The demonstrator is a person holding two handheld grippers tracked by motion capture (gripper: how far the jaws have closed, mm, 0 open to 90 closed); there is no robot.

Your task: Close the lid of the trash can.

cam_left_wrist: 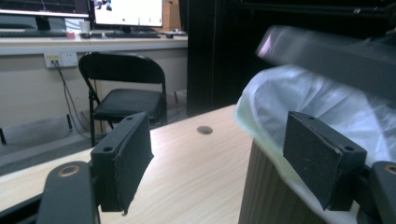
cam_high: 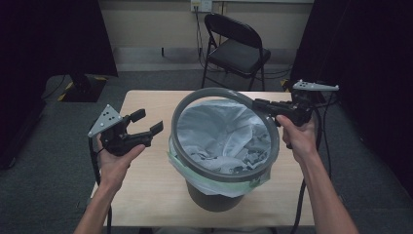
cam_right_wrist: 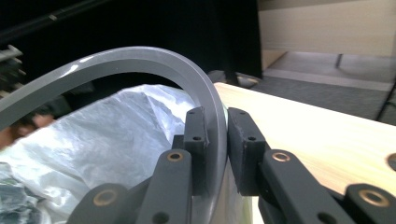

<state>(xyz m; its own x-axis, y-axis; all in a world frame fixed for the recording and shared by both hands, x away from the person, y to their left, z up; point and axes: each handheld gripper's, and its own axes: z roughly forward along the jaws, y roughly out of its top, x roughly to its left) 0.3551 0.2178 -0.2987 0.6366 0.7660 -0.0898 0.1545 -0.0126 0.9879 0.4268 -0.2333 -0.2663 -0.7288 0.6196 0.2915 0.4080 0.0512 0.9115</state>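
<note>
Right now the grey ring (cam_high: 225, 168) hovers tilted above the bin (cam_high: 214, 197), its far side lifted off the white liner bag (cam_high: 219, 131). At that raised edge the right gripper (cam_high: 259, 105) pinches the ring (jaws clamped on its wall). Left of the bin, the left gripper (cam_high: 146, 123) hangs wide open, empty, above the tabletop (cam_high: 146, 195).

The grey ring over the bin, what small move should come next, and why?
Probably lower the ring level onto the bin. The right hand-held gripper pinches its far edge, which sits raised and tilted, while the near edge already rests on the bag folded over the rim. The left hand-held gripper is open beside it and could steady that side.
</note>
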